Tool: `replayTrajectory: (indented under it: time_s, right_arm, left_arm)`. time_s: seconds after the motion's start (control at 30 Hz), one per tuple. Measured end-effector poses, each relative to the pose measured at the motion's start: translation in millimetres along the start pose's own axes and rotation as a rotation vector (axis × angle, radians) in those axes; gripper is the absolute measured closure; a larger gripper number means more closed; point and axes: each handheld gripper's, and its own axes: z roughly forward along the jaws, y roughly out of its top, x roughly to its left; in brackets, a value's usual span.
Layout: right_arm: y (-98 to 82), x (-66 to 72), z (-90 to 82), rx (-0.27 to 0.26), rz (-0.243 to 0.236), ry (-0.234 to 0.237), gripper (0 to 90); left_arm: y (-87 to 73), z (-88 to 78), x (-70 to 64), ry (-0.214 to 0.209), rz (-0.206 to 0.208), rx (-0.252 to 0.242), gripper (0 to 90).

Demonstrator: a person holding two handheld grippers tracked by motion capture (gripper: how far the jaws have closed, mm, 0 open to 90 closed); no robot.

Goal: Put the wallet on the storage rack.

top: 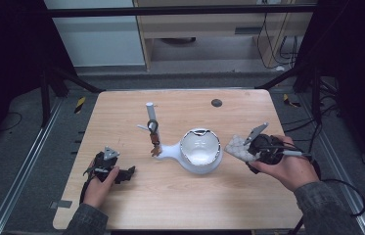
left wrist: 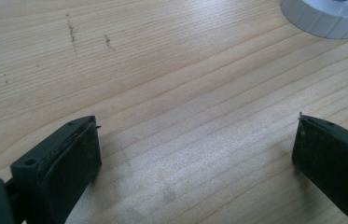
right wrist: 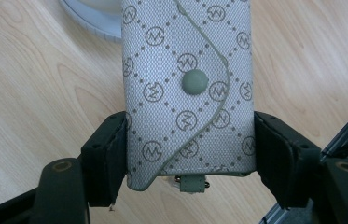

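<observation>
Big wooden table (top: 180, 200), and near its middle a white bowl-shaped stand (top: 197, 152) with a post and some keys (top: 154, 139) hanging off it. The right gripper (right wrist: 188, 154) holds a small grey monogram key pouch (right wrist: 188, 88) off the table, just right of the stand, fingers (right wrist: 108, 154) pinching its two long edges near the bottom. The left gripper (left wrist: 195, 154) sits low over bare wood at the left, fingers spread with nothing between them.

What could go wrong: the pouch is soft fabric gripped only by its edges, so I'd guess it could buckle or slide out. Swing it carelessly and it clips the stand's rim.
</observation>
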Motion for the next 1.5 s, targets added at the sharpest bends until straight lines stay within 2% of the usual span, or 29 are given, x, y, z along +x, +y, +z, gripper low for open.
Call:
replayTrajectory:
  time_s: [0.6, 0.9, 1.5]
  right_arm:
    - [42.1, 19.6, -16.7, 0.005, -0.134, -0.016, 31.5]
    - [58.7, 27.7, -15.9, 0.010, -0.176, -0.013, 31.5]
    - [75.7, 40.2, -3.6, 0.042, -0.232, 0.012, 31.5]
  left_arm:
    - [0.1, 0.4, -0.3, 0.001, -0.001, -0.003, 0.1]
    - [0.1, 0.4, -0.4, 0.001, -0.002, -0.002, 0.0]
    - [0.2, 0.4, -0.5, 0.000, -0.002, -0.001, 0.0]
